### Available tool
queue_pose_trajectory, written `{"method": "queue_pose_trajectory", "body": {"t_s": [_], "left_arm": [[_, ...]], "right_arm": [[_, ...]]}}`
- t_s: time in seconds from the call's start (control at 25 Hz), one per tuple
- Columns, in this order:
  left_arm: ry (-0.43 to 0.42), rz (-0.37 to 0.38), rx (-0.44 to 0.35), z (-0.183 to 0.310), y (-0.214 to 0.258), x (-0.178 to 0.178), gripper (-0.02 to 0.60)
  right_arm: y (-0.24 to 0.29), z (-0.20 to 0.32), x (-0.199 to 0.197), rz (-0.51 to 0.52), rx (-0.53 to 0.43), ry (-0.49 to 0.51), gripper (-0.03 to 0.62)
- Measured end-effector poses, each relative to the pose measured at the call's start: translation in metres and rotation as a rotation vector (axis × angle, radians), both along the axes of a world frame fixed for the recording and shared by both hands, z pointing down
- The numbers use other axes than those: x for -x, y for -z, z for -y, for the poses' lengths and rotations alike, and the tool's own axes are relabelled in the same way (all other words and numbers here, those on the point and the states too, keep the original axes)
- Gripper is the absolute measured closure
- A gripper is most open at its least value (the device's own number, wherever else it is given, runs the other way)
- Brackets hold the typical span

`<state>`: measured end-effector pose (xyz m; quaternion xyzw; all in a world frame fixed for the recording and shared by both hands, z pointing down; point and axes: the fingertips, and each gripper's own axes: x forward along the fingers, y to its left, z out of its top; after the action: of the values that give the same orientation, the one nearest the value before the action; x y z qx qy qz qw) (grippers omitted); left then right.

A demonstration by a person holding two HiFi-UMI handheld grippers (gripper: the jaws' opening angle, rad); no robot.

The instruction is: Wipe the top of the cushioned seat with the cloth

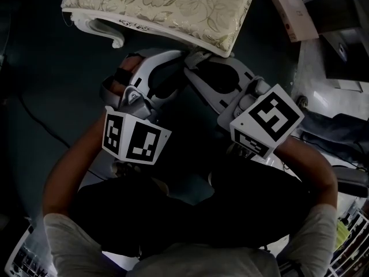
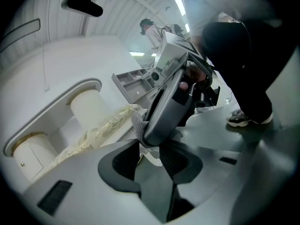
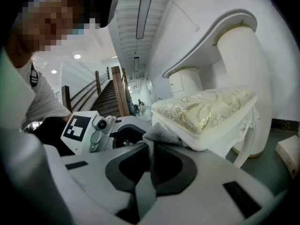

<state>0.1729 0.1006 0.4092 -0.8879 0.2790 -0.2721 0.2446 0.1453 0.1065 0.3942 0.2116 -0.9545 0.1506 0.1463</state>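
- Left gripper view: spreads the left tongs wide, gripping nothing. Catches the tip of the right tongs crossing just beyond the gap, with a scrap of grey cloth at that tip. Shows the cream, gold-flowered edge of the cushioned seat running off to the left behind it.
- Right gripper view: pinches the cloth between the all-but-closed right tongs. Lets the fabric rise in a fold from the pads up to the near corner of the seat, below the cushion. Frames the left tongs low at left, just beside.
- Head view: looks down on both tongs side by side below the seat, tips meeting at its near edge. Places the seat on a dark floor, with a cardboard box well apart at upper right. Leaves the cloth too small to make out here.
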Motion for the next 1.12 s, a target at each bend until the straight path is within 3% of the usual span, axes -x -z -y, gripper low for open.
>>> {"method": "queue_pose_trajectory", "body": {"t_s": [0.28, 0.48, 0.64, 0.88, 1.12], "left_arm": [[0.019, 0.018, -0.081, -0.0019, 0.0050, 0.0004, 0.442], [0.013, 0.058, -0.146, -0.0037, 0.0076, -0.0012, 0.442], [0.019, 0.065, -0.137, -0.0019, 0.0076, -0.0011, 0.442], [0.005, -0.006, -0.064, -0.0048, 0.0086, -0.0030, 0.449], [-0.022, -0.008, -0.056, -0.0069, 0.0075, -0.0046, 0.453]], "right_arm": [[0.0028, -0.0062, 0.0038, 0.034, 0.065, 0.048, 0.492], [0.0041, -0.0058, 0.0049, 0.047, 0.069, 0.051, 0.485], [0.0040, -0.0053, 0.0039, 0.046, 0.058, 0.037, 0.485], [0.0098, -0.0086, 0.0007, 0.079, 0.006, 0.044, 0.482], [0.0090, -0.0103, -0.0029, 0.084, 0.037, 0.048, 0.480]]}}
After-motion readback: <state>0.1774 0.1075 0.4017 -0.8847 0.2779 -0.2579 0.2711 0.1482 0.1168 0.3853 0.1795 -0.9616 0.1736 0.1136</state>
